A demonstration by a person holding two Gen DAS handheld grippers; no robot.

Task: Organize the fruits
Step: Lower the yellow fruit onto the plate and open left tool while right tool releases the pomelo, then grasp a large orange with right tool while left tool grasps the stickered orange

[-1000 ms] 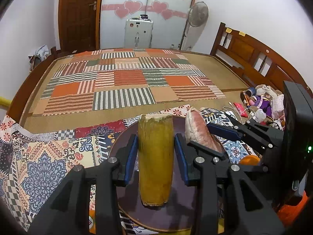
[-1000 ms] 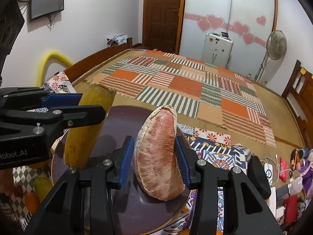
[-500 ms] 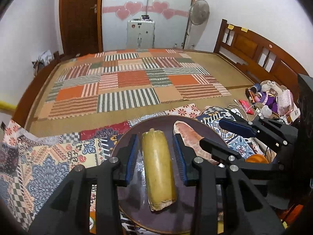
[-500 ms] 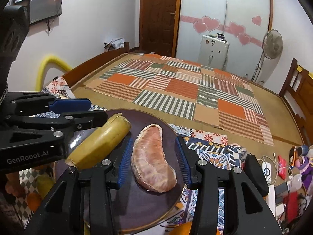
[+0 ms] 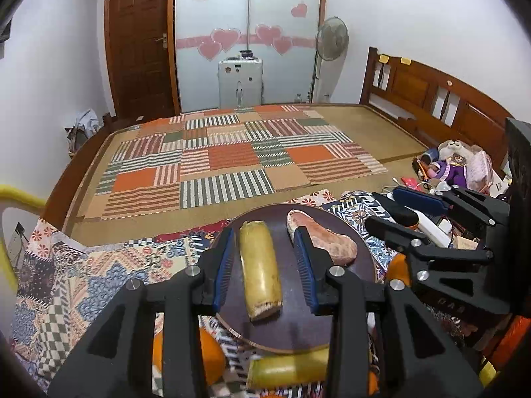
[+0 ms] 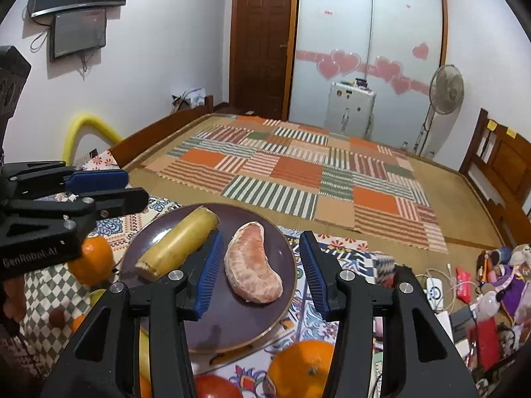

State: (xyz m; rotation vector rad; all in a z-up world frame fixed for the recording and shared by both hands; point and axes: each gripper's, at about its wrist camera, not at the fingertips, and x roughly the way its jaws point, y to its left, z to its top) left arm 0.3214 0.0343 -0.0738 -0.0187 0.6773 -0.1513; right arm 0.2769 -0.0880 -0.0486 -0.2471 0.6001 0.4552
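A yellow banana piece (image 5: pixel 260 272) lies flat on the dark round plate (image 5: pixel 298 328). My left gripper (image 5: pixel 264 235) hovers over it, open, with a gap on both sides of the fruit. Beside it on the plate (image 6: pixel 232 325) lies a pink peeled pomelo segment (image 6: pixel 254 265). My right gripper (image 6: pixel 261 237) straddles the segment from above, its jaws opening and its pads clear of the fruit. In the right wrist view the banana piece (image 6: pixel 179 242) lies left of the segment, with the left gripper (image 6: pixel 132 187) at the left edge. The left wrist view shows the right gripper (image 5: pixel 385 209) at the right.
The plate rests on a patterned cloth (image 5: pixel 99 265). Around it lie oranges (image 6: pixel 300 364) (image 6: pixel 91 258), a red fruit (image 6: pixel 215 386) and another banana piece (image 5: pixel 285 368). Toys, cables and clutter (image 6: pixel 481 292) crowd the right. A striped patchwork mat (image 5: pixel 232 159) stretches behind.
Both fruit pieces, held upright between the pads a second ago, now lie flat on the plate. Both grippers have let go, risen and drawn back; the right jaws stand wider.
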